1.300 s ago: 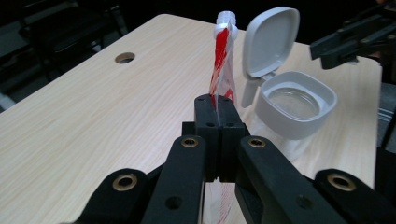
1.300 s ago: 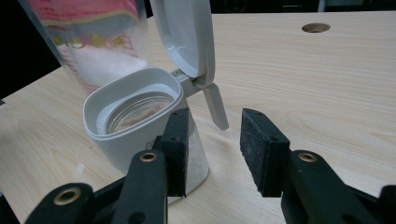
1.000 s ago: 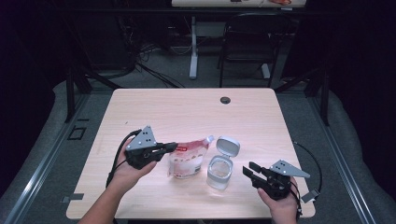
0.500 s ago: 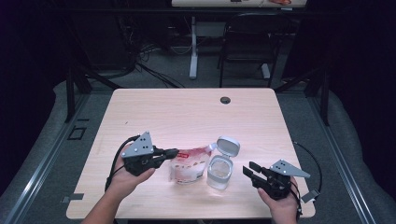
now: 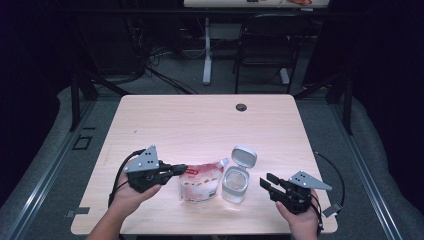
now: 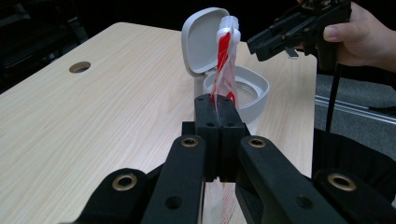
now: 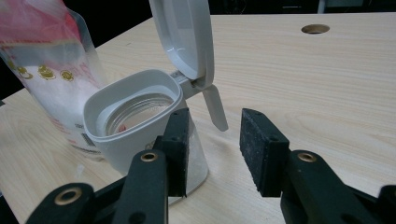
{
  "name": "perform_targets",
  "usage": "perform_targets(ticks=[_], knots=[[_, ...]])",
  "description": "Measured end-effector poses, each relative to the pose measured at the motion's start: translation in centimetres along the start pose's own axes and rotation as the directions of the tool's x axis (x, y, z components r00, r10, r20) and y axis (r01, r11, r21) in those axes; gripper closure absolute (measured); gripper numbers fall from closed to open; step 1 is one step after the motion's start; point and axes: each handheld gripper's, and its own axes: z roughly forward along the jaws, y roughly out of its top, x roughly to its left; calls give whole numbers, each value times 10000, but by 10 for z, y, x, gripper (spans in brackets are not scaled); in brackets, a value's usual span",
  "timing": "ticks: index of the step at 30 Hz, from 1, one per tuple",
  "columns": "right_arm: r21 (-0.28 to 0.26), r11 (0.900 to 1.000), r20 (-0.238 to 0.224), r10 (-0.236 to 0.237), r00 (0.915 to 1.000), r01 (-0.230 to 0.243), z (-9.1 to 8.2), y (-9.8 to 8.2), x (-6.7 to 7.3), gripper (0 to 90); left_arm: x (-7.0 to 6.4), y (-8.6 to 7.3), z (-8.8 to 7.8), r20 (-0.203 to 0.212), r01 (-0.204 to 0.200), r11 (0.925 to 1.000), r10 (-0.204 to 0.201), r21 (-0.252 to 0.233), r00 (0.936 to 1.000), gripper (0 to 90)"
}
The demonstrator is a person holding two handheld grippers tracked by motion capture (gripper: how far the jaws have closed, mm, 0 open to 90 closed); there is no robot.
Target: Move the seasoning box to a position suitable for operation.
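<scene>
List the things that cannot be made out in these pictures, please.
- Printed text on the red and white plastic spout pouch: too small in the high view, cut by the edge in the right gripper view.
- Contents of the clear jar with the white flip lid: the white rim hides the inside.
- Pouch bottom: hidden by the left hand-held gripper, shut on the pouch.

Light wooden table (image 5: 190, 125) with round cable hole (image 5: 241, 107), dark chair (image 5: 260, 45) behind, cables on floor (image 5: 150, 65)

Red-and-white pouch (image 5: 200, 181), white-lidded clear jar (image 5: 235, 183), black jaws
</scene>
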Motion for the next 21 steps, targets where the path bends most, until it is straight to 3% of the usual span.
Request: perform_targets(ticks=[2, 7, 15, 21], knots=[[11, 10000, 2, 3, 10000, -3, 0, 0, 0, 632, 0, -1, -1, -116, -121, 9999, 122, 92, 9999, 900], [-33, 10000, -18, -17, 10000, 17, 0, 0, 1, 630, 3, -3, -4, 61, -219, 9996, 218, 169, 9997, 900], [-5, 10000, -2, -6, 10000, 6, 0, 0, 1, 630, 12, -7, -9, -199, -153, 9991, 161, 398, 9997, 886], [27, 10000, 13, -32, 10000, 32, 1, 0, 1, 629, 15, -2, -7, -351, -338, 9981, 356, 510, 9987, 865]])
